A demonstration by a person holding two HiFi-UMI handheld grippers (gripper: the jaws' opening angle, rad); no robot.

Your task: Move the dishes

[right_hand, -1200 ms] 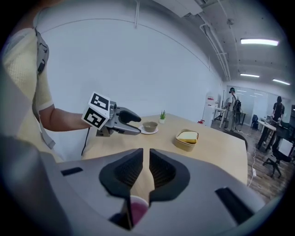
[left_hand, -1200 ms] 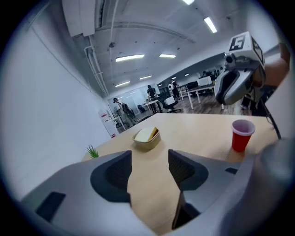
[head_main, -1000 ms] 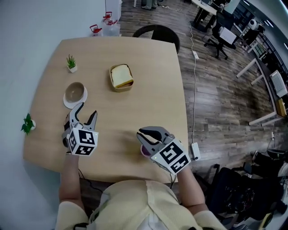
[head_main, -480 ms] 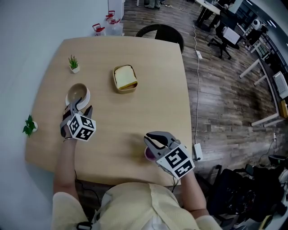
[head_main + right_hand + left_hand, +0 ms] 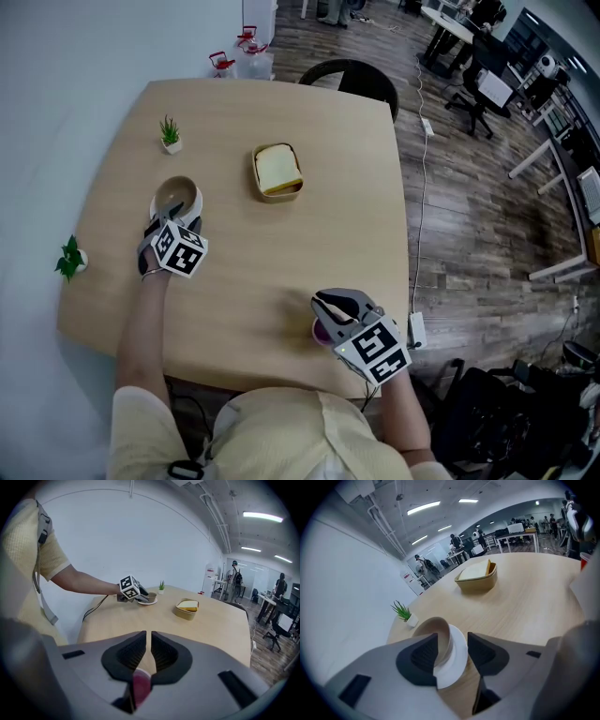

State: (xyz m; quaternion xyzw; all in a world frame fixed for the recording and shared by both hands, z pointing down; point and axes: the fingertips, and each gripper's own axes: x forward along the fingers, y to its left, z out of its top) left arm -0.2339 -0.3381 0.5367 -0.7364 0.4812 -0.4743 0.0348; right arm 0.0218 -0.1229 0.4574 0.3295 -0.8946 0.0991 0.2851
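Light wooden table (image 5: 309, 234) on a dark plank floor (image 5: 469, 187); open office behind. We see the left gripper (image 5: 452, 641) at the table's left, forearm stretched forward, jaws spread astride the wall of a beige bowl (image 5: 176, 195) on its white saucer (image 5: 457, 663). The right gripper (image 5: 148, 644) sits at the lower edge, jaws pinching a pink cup (image 5: 322, 332). We note a tan tub holding a yellow block (image 5: 277, 172) upper centre, well apart.

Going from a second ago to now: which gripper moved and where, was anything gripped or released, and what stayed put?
The left hand-held gripper moved forward, away from the person, up to the brown bowl on its white saucer. Its jaws are open and straddle their near rim, nothing clamped. The right hand-held gripper stayed at the table's near edge, shut on the small pink cup. Bowl, saucer and tan rectangular dish kept their places.
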